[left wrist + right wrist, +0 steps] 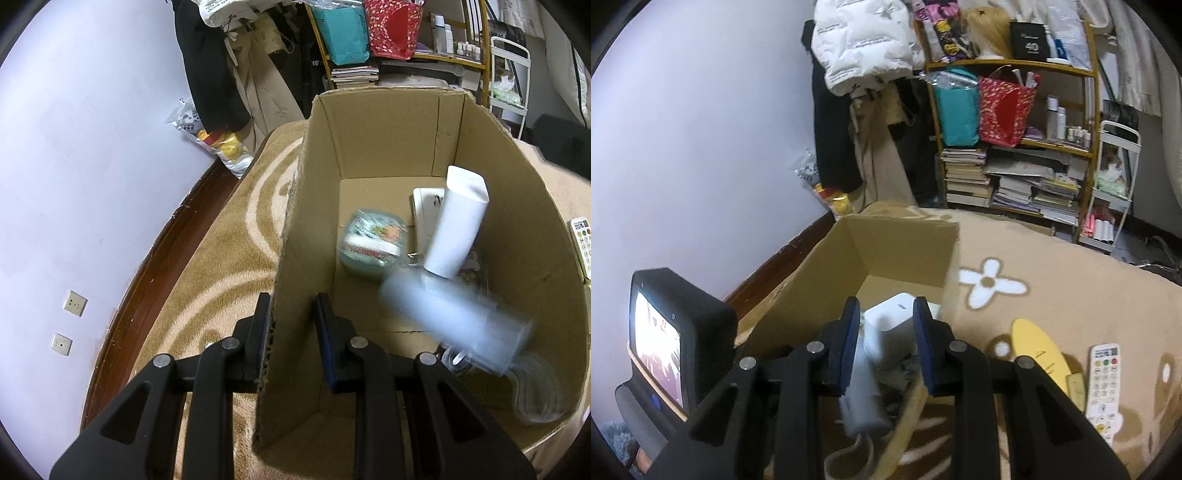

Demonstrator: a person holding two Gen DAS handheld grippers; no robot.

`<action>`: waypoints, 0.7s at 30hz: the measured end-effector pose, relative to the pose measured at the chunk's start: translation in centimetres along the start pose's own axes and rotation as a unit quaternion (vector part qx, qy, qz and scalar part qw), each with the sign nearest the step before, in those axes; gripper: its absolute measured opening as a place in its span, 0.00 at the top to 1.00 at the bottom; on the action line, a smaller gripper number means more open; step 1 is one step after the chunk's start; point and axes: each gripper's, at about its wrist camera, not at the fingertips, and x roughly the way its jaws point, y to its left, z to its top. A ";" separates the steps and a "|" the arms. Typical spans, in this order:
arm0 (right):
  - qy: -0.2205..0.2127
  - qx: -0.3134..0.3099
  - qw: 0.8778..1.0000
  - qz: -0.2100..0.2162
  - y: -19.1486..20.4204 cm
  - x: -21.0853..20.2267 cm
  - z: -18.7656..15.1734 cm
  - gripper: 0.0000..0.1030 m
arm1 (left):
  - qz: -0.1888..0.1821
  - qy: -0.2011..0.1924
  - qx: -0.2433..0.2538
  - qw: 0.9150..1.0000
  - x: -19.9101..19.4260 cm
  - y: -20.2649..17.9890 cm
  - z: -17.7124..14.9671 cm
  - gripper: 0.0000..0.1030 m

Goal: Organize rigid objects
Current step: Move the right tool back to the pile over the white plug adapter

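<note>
An open cardboard box [388, 129] stands on a tan rug. My left gripper [294, 322] straddles the box's left wall, one finger outside and one inside, jaws apart. Inside lie a round teal tub [373, 243], a white flat item [424, 210] and a tall white carton [458, 221] leaning over it. A pale cylinder [454, 325], blurred by motion, is in the box near its front. My right gripper [884, 325] hovers open above the box [886, 243]; the blurred pale cylinder [864, 391] is below its fingers, free of them, beside the white carton [894, 332].
A white remote control [1104, 387] and a yellow oval item [1038, 354] lie on the rug [1071, 288] right of the box. A shelf [1015, 147] with bags and books stands behind. Hanging coats [849, 110] and a wall are at the left.
</note>
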 end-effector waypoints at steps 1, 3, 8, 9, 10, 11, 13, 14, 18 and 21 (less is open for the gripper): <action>-0.004 0.004 1.000 -0.005 -0.4 -0.3 0.1 0.70 | 0.006 -0.004 0.003 1.000 -0.2 -0.1 0.0 0.76; -0.007 0.006 1.000 -0.017 -1.0 -0.8 0.2 0.70 | 0.007 -0.005 0.004 1.000 -0.3 -0.2 0.0 0.76; -0.009 0.018 0.999 -0.049 -2.5 -1.5 -0.1 0.40 | 0.007 -0.005 0.004 1.000 -0.3 -0.3 -0.1 0.76; -0.005 0.022 0.998 -0.059 -2.9 -1.6 -0.4 0.38 | 0.007 -0.004 0.004 1.000 -0.4 -0.1 0.0 0.76; 0.000 0.026 0.998 -0.064 -3.3 -1.6 -0.5 0.37 | 0.007 -0.004 0.004 1.000 -0.4 -0.1 -0.1 0.76; 0.003 0.031 0.997 -0.066 -3.5 -1.7 -0.7 0.36 | 0.007 -0.004 0.005 1.000 -0.4 -0.2 -0.1 0.76; 0.010 0.040 0.996 -0.073 -4.1 -1.8 -1.2 0.31 | 0.007 -0.005 0.004 1.000 -0.4 -0.1 0.0 0.76; 0.011 0.043 0.996 -0.078 -4.3 -1.9 -1.4 0.28 | 0.007 -0.004 0.004 1.000 -0.4 -0.1 0.0 0.76; 0.001 0.063 0.993 -0.101 -5.4 -2.8 -2.1 0.09 | 0.008 -0.004 0.004 1.000 -0.4 -0.1 0.0 0.76; 0.004 0.088 0.990 -0.114 -6.8 -3.2 -2.9 0.03 | 0.008 -0.003 0.005 1.000 -0.4 -0.1 0.0 0.76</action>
